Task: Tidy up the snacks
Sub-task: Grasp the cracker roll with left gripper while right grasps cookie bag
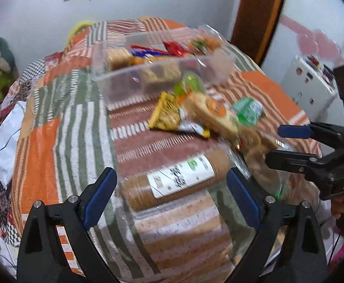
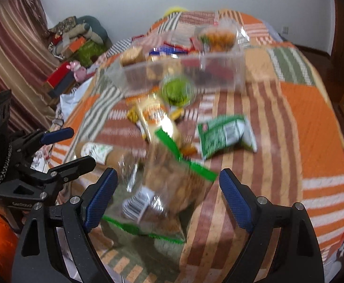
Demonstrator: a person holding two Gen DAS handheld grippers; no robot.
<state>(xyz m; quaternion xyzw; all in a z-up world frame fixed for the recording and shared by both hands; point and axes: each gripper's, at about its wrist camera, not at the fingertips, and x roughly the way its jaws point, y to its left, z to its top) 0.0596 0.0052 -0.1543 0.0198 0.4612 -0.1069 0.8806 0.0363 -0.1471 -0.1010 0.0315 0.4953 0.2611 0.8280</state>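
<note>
Snacks are scattered on the striped bed quilt [image 1: 82, 127] in front of the clear container [image 1: 162, 70]. Left tongs [image 1: 172, 188] are spread wide around a brown biscuit roll [image 1: 174, 179], untouched. Right tongs [image 2: 167, 195] are released, over a clear cookie bag [image 2: 172, 188].

So the snack packets [image 1: 195, 115] are lying loose on the bed [image 1: 77, 122], container [image 1: 162, 70] behind them, biscuit roll [image 1: 176, 179] nearest the camera.

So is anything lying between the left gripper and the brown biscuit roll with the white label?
Nothing visible. The left gripper is open, and the biscuit roll lies on the bedspread directly ahead between its fingers, untouched.
</note>
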